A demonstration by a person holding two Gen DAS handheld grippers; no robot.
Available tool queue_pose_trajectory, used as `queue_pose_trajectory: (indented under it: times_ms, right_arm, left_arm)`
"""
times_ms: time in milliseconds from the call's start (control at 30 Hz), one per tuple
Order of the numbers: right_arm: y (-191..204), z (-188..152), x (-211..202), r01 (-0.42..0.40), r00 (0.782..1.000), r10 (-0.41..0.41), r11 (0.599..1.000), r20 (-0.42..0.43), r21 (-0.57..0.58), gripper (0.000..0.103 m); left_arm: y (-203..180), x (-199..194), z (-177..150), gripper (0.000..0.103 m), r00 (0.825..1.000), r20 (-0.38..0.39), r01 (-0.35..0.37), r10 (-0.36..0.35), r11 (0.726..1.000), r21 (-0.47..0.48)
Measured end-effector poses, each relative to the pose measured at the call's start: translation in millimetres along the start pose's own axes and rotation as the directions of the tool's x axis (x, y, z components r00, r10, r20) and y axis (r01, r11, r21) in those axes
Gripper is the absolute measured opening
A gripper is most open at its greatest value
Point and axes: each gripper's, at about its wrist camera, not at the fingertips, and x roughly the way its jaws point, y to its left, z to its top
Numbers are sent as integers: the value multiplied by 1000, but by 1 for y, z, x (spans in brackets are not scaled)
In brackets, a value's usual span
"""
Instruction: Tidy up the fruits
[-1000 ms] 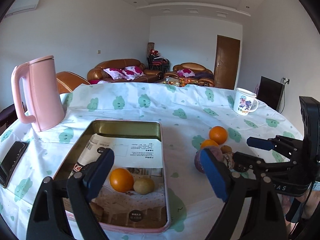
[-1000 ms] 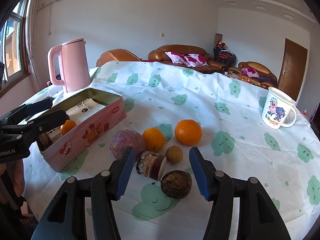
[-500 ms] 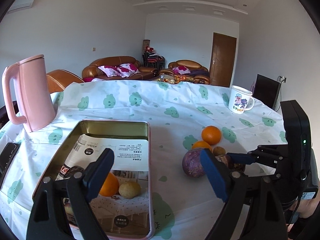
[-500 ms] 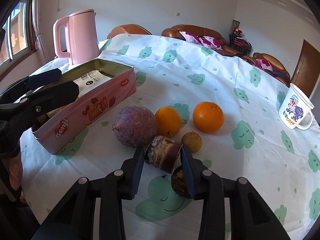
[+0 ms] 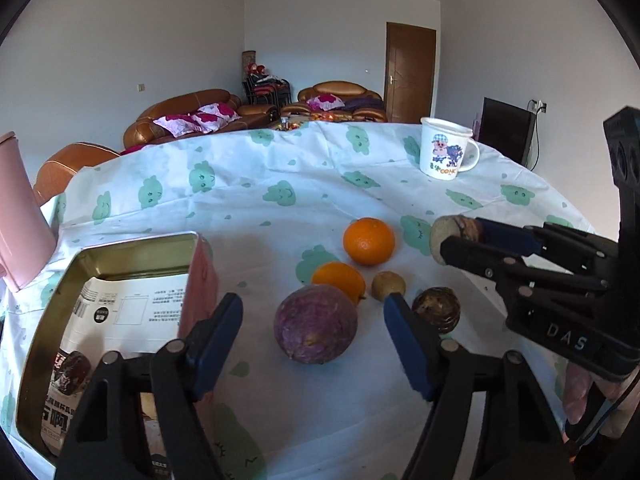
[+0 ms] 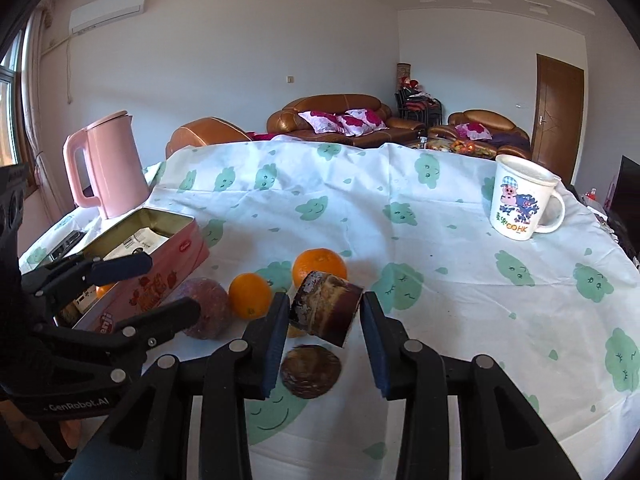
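My right gripper [image 6: 324, 318] is shut on a brown cut fruit piece [image 6: 326, 308] and holds it above the table; it also shows in the left wrist view [image 5: 456, 234]. My left gripper [image 5: 312, 316] is open, its jaws on either side of a purple round fruit [image 5: 315, 329] on the cloth. Two oranges [image 5: 369, 241] [image 5: 339, 280], a small brownish fruit [image 5: 388, 285] and a dark brown fruit [image 5: 437, 309] lie close by. The pink tin box [image 5: 200, 276] stands at the left with paper and a dark fruit [image 5: 74, 366] inside.
A pink kettle [image 6: 106, 168] stands behind the tin at far left. A white cartoon mug [image 6: 524, 204] stands at the back right. The table carries a white cloth with green cloud prints [image 6: 360, 208]. Sofas and a door lie beyond.
My right gripper closed on the brown fruit piece and lifted it off the cloth. My left gripper moved right, from over the tin to the purple fruit.
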Motion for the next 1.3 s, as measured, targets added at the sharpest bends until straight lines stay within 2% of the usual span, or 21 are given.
queue_pose_trajectory:
  times_ms: [67,167,200,267,433,667,867,1300]
  right_arm:
    - [-3,1,2,-6,1000,6,1000,2,11,38]
    - [-1,0,3,-9,1000,9,1000,2,8,38]
    - [0,0,2,-11,1000,11,1000,9,6,38]
    - [1,-1,2,-13,1000,13,1000,5,0,38]
    - [-5,-1,2,-42,999,42,999,8,23,38]
    - [-5,-2,-6,-69,996,68,997,52,20,38]
    - [-3,-2,-13,-80,993,79,997,91,2,38]
    - [5,-3,-26,-73,984,79,996,162,-43,38]
  left_arm:
    - [-3,8,2,62,999,-33,20,-19,1000,2]
    - [-6,20,3,62,996,-83,-13,14,1000,14]
    - [-5,21,3,62,996,-87,-5,6,1000,8]
    - [-3,23,4,53,996,-94,-10,10,1000,3]
    - [4,23,4,53,996,-87,18,-20,1000,-26]
    - [10,3,4,53,1000,18,21,-20,998,-57]
    - [14,-15,3,53,993,115,4,4,997,-75]
    - [15,-30,0,53,979,197,-35,50,996,-80]
